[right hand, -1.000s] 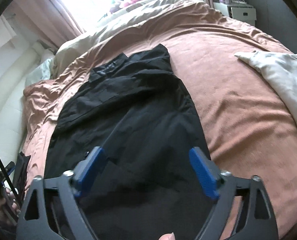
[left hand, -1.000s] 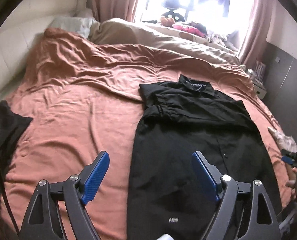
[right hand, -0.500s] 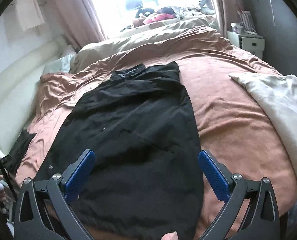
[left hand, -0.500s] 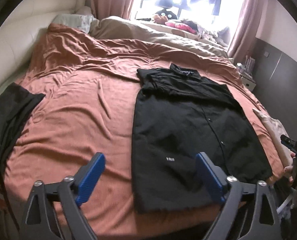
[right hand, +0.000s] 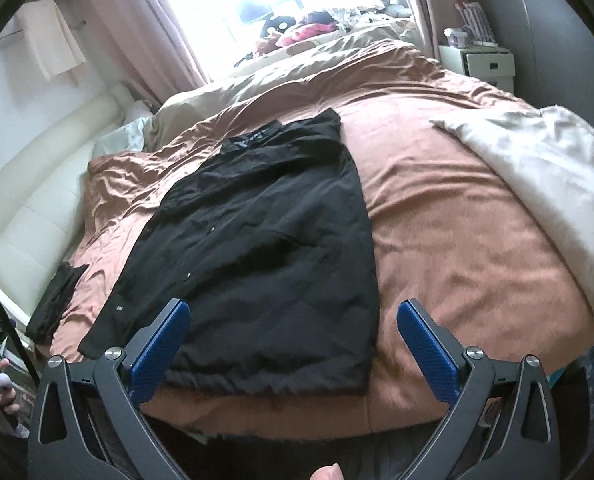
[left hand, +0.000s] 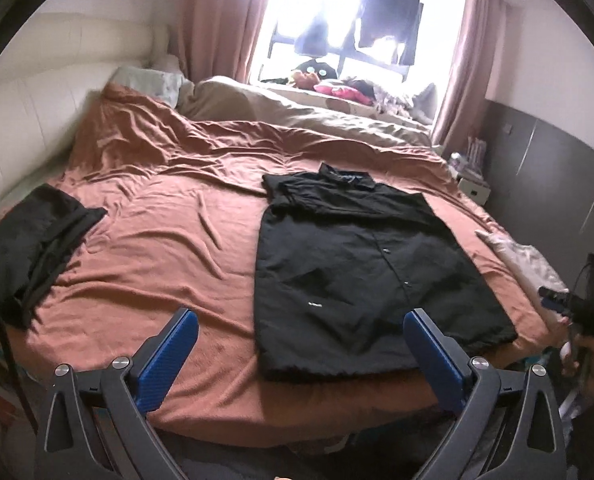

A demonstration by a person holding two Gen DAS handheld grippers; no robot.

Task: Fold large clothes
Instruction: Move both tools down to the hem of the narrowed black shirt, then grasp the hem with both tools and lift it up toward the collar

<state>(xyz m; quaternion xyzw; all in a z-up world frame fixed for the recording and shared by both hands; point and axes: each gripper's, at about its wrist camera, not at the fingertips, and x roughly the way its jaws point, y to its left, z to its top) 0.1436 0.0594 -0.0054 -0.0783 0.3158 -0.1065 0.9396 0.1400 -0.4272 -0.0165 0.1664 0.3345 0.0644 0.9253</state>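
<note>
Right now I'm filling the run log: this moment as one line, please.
left gripper: open, empty | right gripper: open, empty | black shirt: flat on bed, sleeves folded in, untouched

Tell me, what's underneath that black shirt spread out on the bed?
The black shirt lies flat on the rust-brown bedcover, which shows all around it. Whatever sits directly beneath the shirt is covered, so nothing more can be seen.
</note>
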